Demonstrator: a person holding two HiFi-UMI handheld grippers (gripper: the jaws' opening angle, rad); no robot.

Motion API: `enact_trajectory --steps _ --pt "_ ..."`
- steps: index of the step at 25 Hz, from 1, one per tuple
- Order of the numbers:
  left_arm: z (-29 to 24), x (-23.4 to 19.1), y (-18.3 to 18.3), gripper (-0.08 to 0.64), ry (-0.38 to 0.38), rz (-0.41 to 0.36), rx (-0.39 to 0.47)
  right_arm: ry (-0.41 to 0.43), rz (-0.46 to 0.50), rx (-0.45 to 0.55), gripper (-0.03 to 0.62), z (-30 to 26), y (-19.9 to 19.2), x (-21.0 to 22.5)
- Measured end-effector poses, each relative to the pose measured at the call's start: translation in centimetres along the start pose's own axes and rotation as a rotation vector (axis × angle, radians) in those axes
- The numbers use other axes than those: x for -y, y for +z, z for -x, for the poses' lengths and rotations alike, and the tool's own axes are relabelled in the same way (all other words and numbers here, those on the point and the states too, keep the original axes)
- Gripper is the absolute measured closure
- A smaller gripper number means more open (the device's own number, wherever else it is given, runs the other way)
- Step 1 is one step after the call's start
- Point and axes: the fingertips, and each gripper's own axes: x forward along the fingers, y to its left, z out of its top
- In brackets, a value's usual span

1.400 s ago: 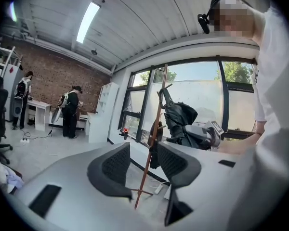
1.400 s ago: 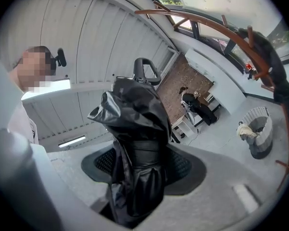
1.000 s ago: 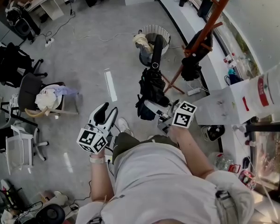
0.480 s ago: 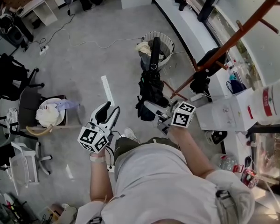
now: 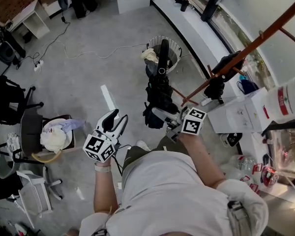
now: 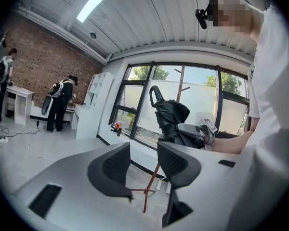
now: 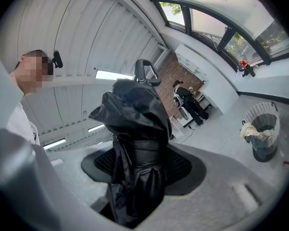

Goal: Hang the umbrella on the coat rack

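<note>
My right gripper (image 5: pixel 170 119) is shut on a folded black umbrella (image 5: pixel 158 93), held about level with its curved handle (image 5: pixel 163 53) pointing away from me. In the right gripper view the umbrella's bundled fabric (image 7: pixel 137 143) fills the gap between both pads. The reddish-brown coat rack (image 5: pixel 246 45) leans across the upper right, with a black item (image 5: pixel 220 77) hanging on it. My left gripper (image 5: pixel 116 122) is open and empty, to the left of the umbrella. The left gripper view shows its gripper (image 6: pixel 143 160) with the umbrella (image 6: pixel 171 115) and the rack's foot (image 6: pixel 151 182) beyond.
A wire waste basket (image 5: pixel 173 45) stands just past the umbrella's handle. White boxes (image 5: pixel 236 114) sit right of the rack's base, below a white window ledge (image 5: pixel 187 18). Office chairs (image 5: pixel 32 132) crowd the left. A person (image 6: pixel 60 105) stands far off.
The floor has slid under me as I moved toward the rack, whose pole now reaches lower and closer. Both grippers keep their stance; the umbrella stays held.
</note>
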Motion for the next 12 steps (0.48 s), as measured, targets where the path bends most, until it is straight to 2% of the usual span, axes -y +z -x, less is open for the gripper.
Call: enact_trajectory --steps 5,12 --pt "-1.4 -0.3 0.0 0.402 -0.069 -0.004 -0.017 -0.047 0.023 0.028 0.33 0.7 0.6 0.4" --pt "-6.4 1.7 0.1 0.402 -0.166 -0.007 -0.057 -0.118 0.016 0.099 0.33 4.1 3.5 2.9"
